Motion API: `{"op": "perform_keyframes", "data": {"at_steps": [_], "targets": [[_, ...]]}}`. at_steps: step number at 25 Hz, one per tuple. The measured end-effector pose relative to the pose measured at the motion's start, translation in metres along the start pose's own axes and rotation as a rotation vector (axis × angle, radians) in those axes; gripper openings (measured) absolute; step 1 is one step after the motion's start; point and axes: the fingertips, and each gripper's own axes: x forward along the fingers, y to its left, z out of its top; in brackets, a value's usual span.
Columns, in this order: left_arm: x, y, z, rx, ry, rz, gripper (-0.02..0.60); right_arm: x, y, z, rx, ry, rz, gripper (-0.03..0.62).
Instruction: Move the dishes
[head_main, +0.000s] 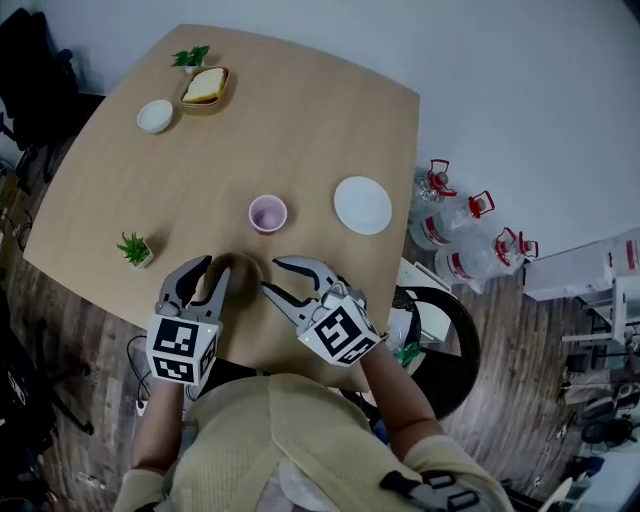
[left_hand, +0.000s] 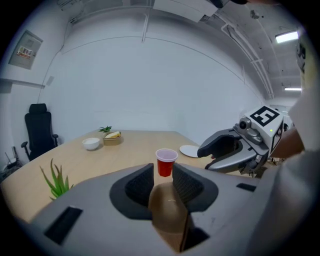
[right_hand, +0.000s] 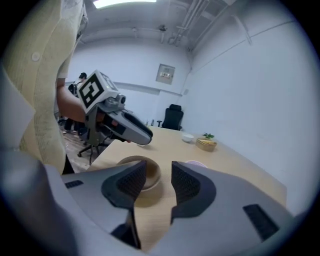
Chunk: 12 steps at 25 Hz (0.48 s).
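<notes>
My left gripper (head_main: 217, 268) is clamped on the left rim of the brown bowl (head_main: 247, 266) at the front edge of the surface (head_main: 330, 130). My right gripper (head_main: 272, 275) hangs released just beside it. The bowl looks light, stiff and smooth, so I'd pinch the opposite rim too. The right gripper view shows its whole round; the left gripper view shows only wall between my pads.

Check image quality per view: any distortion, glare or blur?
Head view: table edges look bowed, light even, shadows soft. Left gripper view: fisheye, dark corners, ceiling lamp glares, bowl between the jaws blurred. Right gripper view: fisheye too, light strip glares, jaws soft.
</notes>
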Motion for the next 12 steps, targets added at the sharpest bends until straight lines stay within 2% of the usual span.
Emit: {"op": "perform_keyframes", "data": {"at_steps": [3, 8, 12], "targets": [[0.009, -0.012, 0.009, 0.023, -0.013, -0.038, 0.124, -0.015, -0.03, -0.006, 0.132, -0.018, -0.148, 0.164], [0.024, -0.031, 0.023, 0.051, -0.045, -0.087, 0.124, -0.049, -0.081, -0.036, 0.455, -0.051, -0.383, 0.163], [0.041, -0.058, 0.033, 0.09, -0.064, -0.146, 0.124, -0.078, -0.114, -0.066, 0.633, -0.055, -0.565, 0.163]]}}
